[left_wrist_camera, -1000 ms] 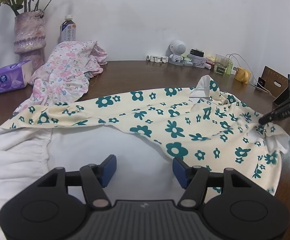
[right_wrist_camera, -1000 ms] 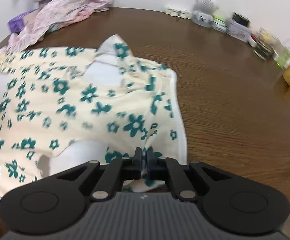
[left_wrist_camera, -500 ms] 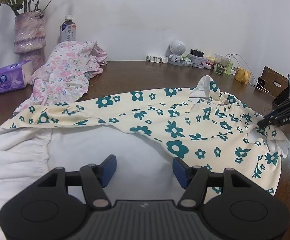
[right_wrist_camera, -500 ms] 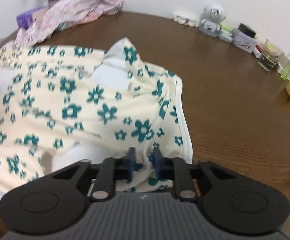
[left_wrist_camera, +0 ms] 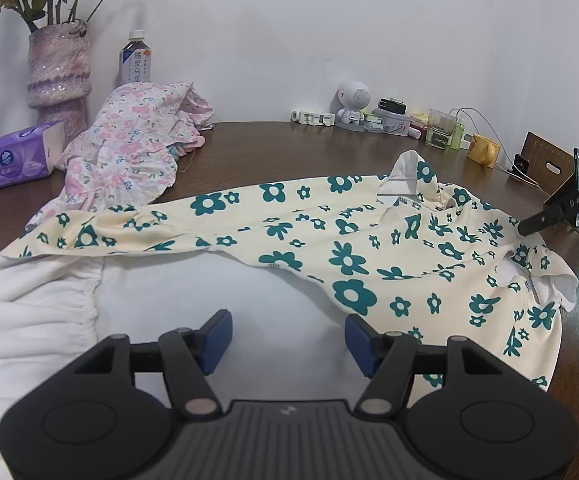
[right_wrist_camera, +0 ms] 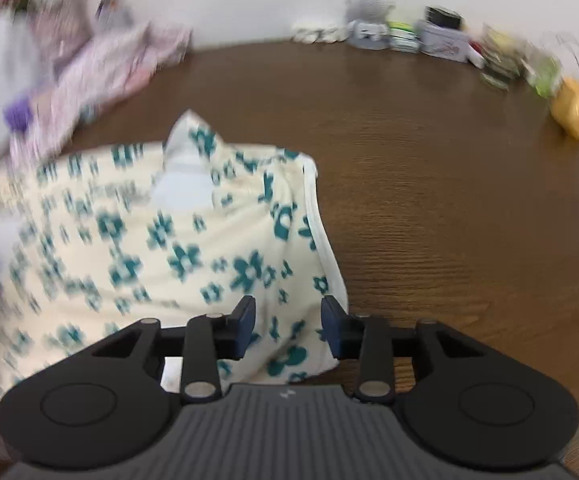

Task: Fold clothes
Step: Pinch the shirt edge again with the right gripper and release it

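At my far left a purple tissue pack (left_wrist_camera: 17,156) sits by a glittery lilac vase (left_wrist_camera: 59,76), with a tea bottle (left_wrist_camera: 135,62) behind whose label carries Chinese characters too small for me to make out. A pink floral garment (left_wrist_camera: 137,140) is heaped in front of them. The piece I am folding, a cream garment with teal flowers (left_wrist_camera: 369,240), lies spread across the middle of the brown table (left_wrist_camera: 273,148), part of it draped over white cloth (left_wrist_camera: 29,320). My left gripper (left_wrist_camera: 288,338) hovers over that white cloth with its blue pads well apart and nothing between them. My right gripper (right_wrist_camera: 288,326) is over the garment's right-hand edge, jaws opening, printed fabric under the gap but no longer pinched. I judge the fabric light, limp and prone to wrinkling; a hem or corner seems the best place to pinch. On the right gripper's side I read "DAS".
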The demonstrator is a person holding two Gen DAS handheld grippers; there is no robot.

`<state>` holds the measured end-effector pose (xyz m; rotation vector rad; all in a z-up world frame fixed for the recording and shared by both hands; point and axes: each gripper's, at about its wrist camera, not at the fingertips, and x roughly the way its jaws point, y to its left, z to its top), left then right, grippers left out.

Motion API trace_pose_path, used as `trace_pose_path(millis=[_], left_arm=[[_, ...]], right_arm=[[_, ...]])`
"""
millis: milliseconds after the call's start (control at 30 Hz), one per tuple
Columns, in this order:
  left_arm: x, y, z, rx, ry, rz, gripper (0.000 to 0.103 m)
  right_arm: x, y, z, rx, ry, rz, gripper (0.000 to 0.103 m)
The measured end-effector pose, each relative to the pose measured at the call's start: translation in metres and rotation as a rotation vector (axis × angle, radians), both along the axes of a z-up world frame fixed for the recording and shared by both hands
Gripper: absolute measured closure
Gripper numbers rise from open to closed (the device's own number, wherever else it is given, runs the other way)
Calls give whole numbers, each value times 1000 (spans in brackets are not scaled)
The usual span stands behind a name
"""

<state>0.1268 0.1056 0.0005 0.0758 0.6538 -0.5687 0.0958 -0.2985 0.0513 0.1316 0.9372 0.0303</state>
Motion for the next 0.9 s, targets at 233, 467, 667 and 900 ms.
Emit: trace_pose_path(millis=[233,467,667,900], left_arm=[[0,-1,0,3,0,-2,40],[5,6,4,-52,48,29,42],[-18,2,20,-68,52,-59,42],[-45,1,21,-30,64,-85,41]], right_arm=[[4,20,-16,-110,49,79,94],[1,32,4,-138,3,90,71],[-22,76,9,-1,-38,259,70],[-39,103,-15,87,1,327,70]])
